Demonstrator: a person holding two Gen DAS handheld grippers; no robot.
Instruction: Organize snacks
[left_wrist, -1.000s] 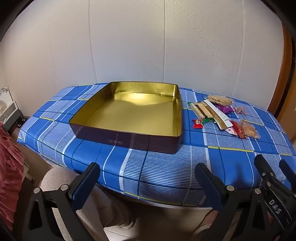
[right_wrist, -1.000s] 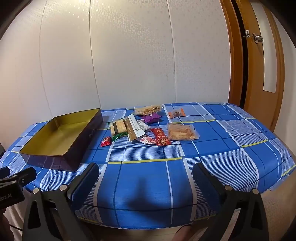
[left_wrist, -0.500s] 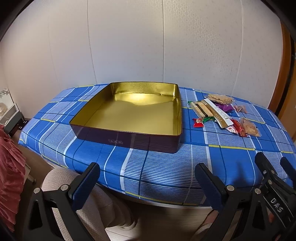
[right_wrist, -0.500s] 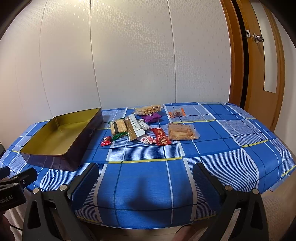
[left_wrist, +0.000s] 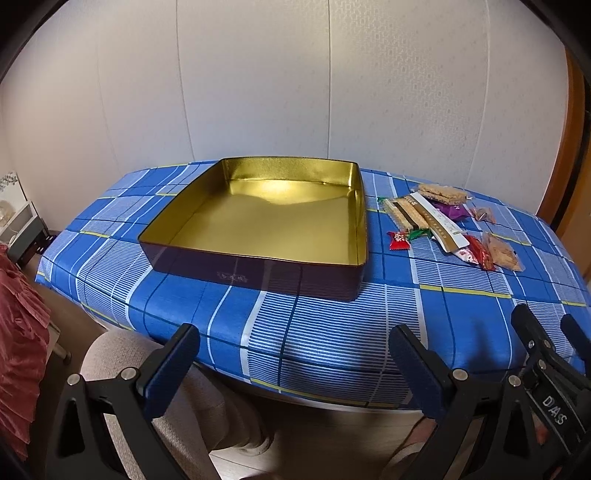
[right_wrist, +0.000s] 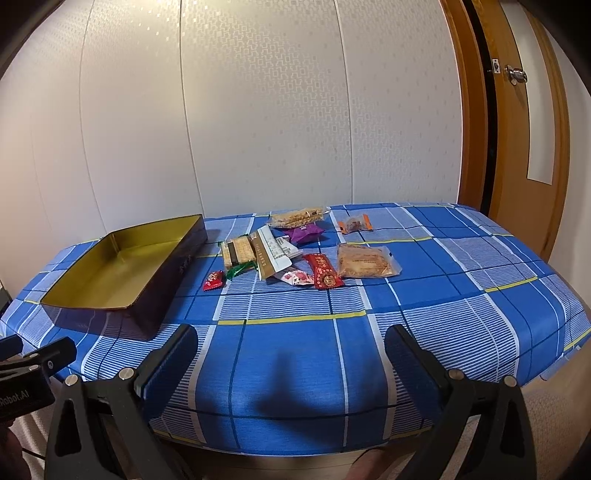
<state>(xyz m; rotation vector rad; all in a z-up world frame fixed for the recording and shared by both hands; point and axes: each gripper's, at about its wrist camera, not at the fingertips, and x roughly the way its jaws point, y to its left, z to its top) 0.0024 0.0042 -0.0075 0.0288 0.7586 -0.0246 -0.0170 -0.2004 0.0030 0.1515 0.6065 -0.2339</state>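
Note:
An empty tin box (left_wrist: 258, 229) (right_wrist: 122, 273), gold inside and dark purple outside, sits on the blue checked tablecloth (right_wrist: 295, 354). To its right lies a cluster of wrapped snacks: a red candy (right_wrist: 213, 280) (left_wrist: 398, 240), a biscuit pack (right_wrist: 238, 251), a long gold-and-white packet (right_wrist: 271, 254) (left_wrist: 439, 225), a red packet (right_wrist: 325, 275), a clear cracker bag (right_wrist: 365, 261) (left_wrist: 500, 251), a purple pack (right_wrist: 304, 233). My left gripper (left_wrist: 295, 354) hangs open at the table's near edge, before the tin. My right gripper (right_wrist: 291, 354) is open over the near tablecloth, short of the snacks.
A white panelled wall stands behind the table. A wooden door (right_wrist: 517, 122) is at the right. Below the table edge are a person's knee in beige (left_wrist: 177, 391), a red cloth (left_wrist: 18, 354) at left, and a small shelf (left_wrist: 18, 229).
Both grippers have edged slightly forward and up; the tin and snacks sit a little lower in view. Nothing on the table has moved.

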